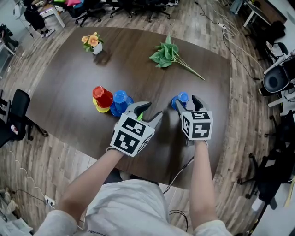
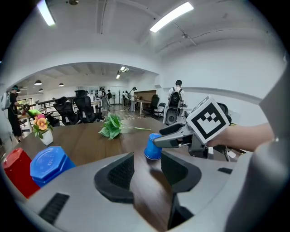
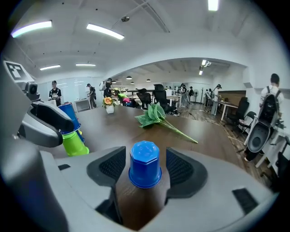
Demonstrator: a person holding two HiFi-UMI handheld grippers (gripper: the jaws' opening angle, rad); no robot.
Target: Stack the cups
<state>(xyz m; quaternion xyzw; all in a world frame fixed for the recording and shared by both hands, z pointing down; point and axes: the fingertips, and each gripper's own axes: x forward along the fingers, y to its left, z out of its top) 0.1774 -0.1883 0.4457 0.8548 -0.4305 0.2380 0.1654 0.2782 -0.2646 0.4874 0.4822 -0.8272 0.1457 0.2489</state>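
A small blue plastic cup [image 1: 183,97] stands upside down on the dark brown wooden table [image 1: 138,64], right of centre in the head view. It sits between the two jaws of the right gripper [image 1: 186,103]. Those jaws are spread wide with a gap on each side of the cup, so neither pad presses on it and it rests on the table.

The left gripper [image 1: 153,109] hovers low over the table just left of that, at the middle of the frame. Its jaws are partly apart and only bare tabletop shows between them. It lies between the lone blue cup and the other cups.

Those cups cluster at centre left: a red plastic cup [image 1: 102,96] upside down on a yellow cup [image 1: 102,109], and touching them on the right a second blue cup [image 1: 120,98]. In the right gripper view a lime-green cup [image 3: 75,144] shows at the left edge, under the left gripper's jaw and just in front of that blue cup. Whether the two are nested I cannot tell.

Further up the table, well apart from the cups, a small white pot of orange flowers [image 1: 93,44] stands at upper left. A loose sprig of green leaves [image 1: 167,54] lies at upper centre. Black office chairs [image 1: 138,9] line the top edge.
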